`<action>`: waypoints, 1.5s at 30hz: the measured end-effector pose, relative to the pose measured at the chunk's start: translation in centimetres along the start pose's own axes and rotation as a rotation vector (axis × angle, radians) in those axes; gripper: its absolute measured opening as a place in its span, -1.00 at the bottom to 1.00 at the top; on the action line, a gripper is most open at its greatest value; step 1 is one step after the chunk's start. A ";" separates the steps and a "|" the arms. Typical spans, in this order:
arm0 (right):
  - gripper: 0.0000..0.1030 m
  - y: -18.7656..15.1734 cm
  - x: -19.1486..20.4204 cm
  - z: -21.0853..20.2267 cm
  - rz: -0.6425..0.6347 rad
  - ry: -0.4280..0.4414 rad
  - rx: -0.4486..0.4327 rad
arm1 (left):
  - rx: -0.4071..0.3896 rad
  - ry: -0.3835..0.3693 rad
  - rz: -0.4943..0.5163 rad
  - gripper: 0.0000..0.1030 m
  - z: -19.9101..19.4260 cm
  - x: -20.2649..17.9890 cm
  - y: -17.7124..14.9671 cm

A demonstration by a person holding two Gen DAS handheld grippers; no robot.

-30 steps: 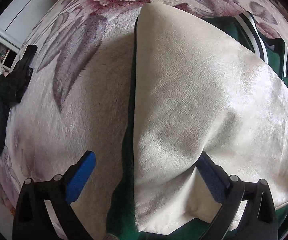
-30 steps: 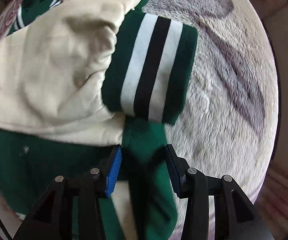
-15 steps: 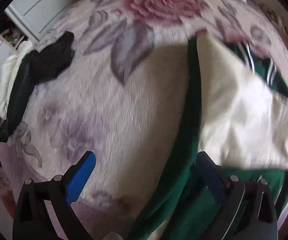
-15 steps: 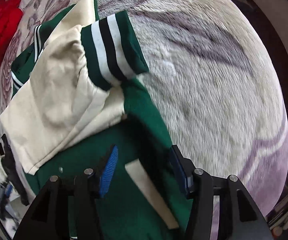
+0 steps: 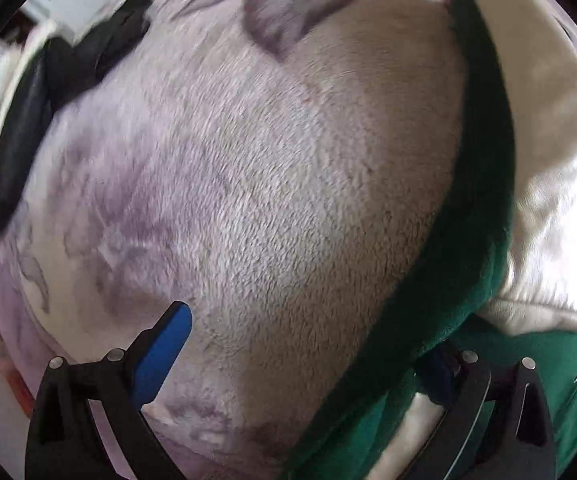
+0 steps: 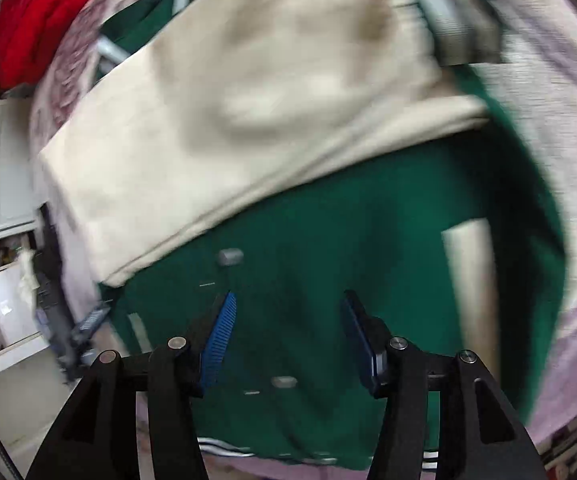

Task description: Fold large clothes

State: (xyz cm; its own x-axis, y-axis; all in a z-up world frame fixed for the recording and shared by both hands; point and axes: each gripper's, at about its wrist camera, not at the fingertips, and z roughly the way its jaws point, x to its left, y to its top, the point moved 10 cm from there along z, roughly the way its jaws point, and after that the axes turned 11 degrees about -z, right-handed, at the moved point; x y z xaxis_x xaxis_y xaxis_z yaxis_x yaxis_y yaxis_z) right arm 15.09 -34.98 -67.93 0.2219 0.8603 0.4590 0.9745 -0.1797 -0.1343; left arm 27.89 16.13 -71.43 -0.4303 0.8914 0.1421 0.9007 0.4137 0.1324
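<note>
The green jacket (image 6: 328, 240) lies spread on the floral blanket (image 5: 248, 200), cream sleeves (image 6: 248, 100) folded across it toward twelve o'clock. The right gripper (image 6: 288, 340) hovers over the green body, jaws parted and nothing between them. The left gripper (image 5: 300, 344) stands wide apart over the blanket, jacket edge at its four o'clock finger. A red cloth (image 6: 36, 12) sits at ten o'clock, no containers showing.

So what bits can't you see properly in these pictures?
- Left wrist view: the green jacket runs off the right edge; a fold covers the tip of one of the left gripper's fingers.
- Right wrist view: motion blur smears the striped cuff and the snaps.
- Right wrist view: the red cloth is blurred, unidentifiable.
</note>
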 end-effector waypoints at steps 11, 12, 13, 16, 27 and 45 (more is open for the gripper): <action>-0.68 4.4 8.9 11.5 0.465 0.479 -0.092 | -0.008 -0.022 0.057 1.00 -0.4 -0.8 0.4; -0.74 4.9 10.1 10.5 0.437 0.503 -0.130 | -0.020 -0.025 0.065 1.00 -0.8 -1.2 0.5; -0.83 5.1 10.9 9.5 0.409 0.509 -0.147 | -0.039 -0.039 0.074 1.00 -1.3 -1.6 0.8; -0.88 5.2 12.9 6.3 0.352 0.525 -0.201 | -0.064 -0.028 0.069 1.00 -1.2 -1.9 1.9; -0.39 0.4 8.8 10.1 0.292 0.392 -0.017 | -0.008 -0.086 0.021 1.00 -1.5 2.1 2.2; 0.27 2.7 -19.5 -8.2 -0.057 -0.114 -0.098 | 0.352 -0.540 -0.154 1.00 -7.8 -25.0 -13.4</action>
State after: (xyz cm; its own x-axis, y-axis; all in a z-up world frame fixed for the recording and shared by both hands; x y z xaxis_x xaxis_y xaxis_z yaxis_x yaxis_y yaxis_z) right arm 13.70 -56.11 -70.05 0.1663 0.9179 0.3604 0.9852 -0.1700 -0.0216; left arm 26.13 -13.14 -69.10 -0.5478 0.7468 -0.3771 0.8365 0.4974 -0.2300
